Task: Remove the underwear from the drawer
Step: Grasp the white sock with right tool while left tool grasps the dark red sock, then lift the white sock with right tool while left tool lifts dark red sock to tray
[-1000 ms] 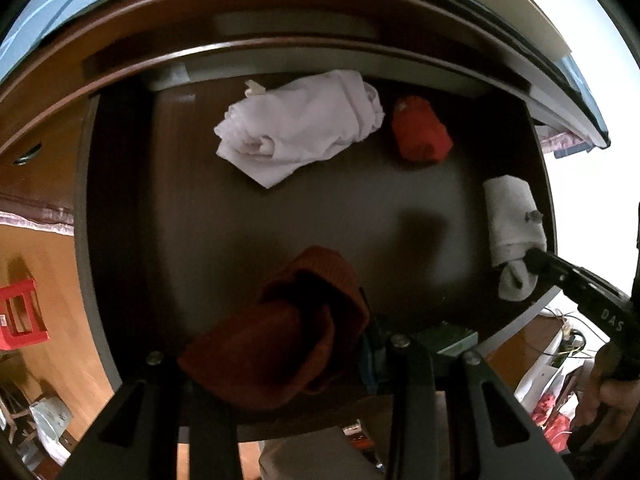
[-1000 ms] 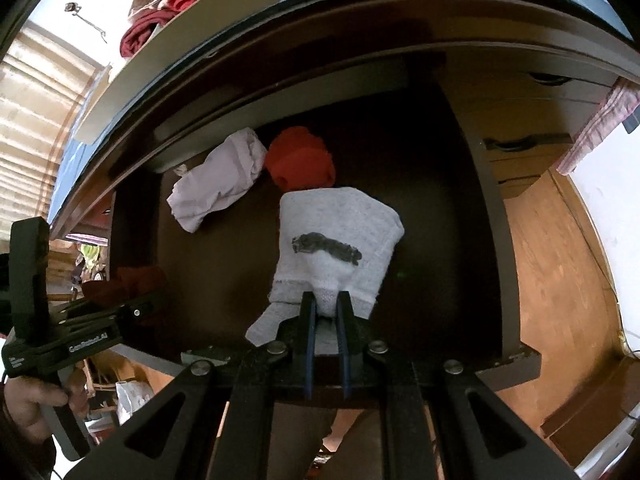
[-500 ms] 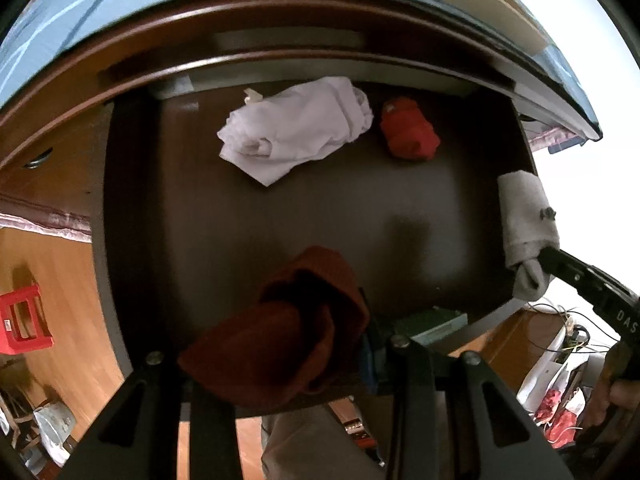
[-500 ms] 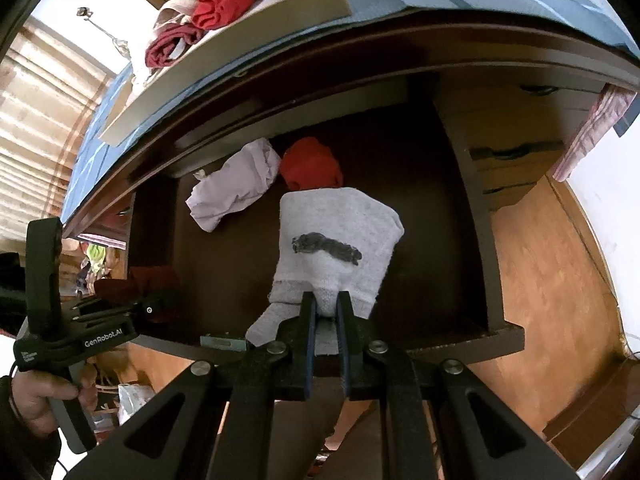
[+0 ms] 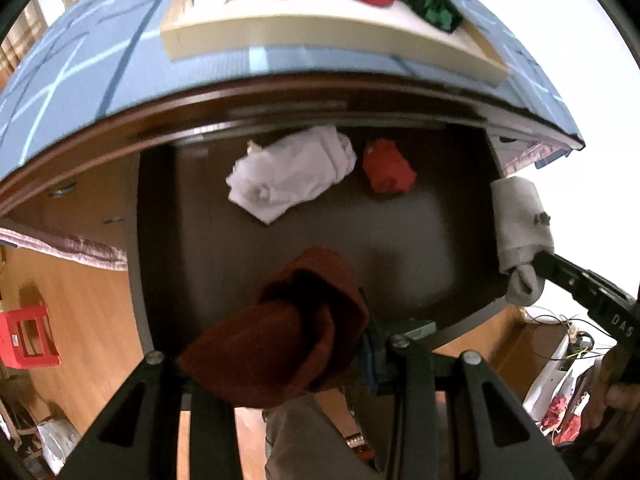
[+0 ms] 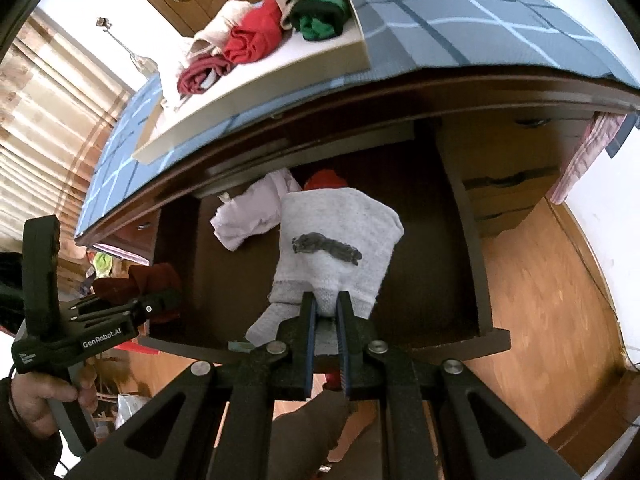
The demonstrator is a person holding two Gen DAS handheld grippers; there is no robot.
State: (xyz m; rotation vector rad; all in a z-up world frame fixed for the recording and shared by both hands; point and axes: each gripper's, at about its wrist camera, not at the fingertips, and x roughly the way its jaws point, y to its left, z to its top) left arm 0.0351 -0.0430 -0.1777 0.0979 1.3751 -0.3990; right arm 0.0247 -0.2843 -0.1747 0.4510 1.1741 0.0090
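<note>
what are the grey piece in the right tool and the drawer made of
Grey piece: soft knit fabric, probably cotton jersey; it droops and folds, with a ribbed band where the right tool pinches it.
Drawer: dark brown wood or wood-look board, smooth with a dull sheen on its floor; solid or veneer can't be told.

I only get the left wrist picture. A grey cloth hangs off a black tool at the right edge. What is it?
Observer: The right wrist view shows it whole: grey underwear with a dark smear across it, pinched at its hem by the right gripper.
Operator: Is there anything beside the open drawer on that side?
Observer: Yes, closed drawers with dark handles, just past the right wall of the open drawer.
Operator: Who holds my gripper?
Observer: A hand holds the handle of the left gripper, which is shut on a dark red piece.
</note>
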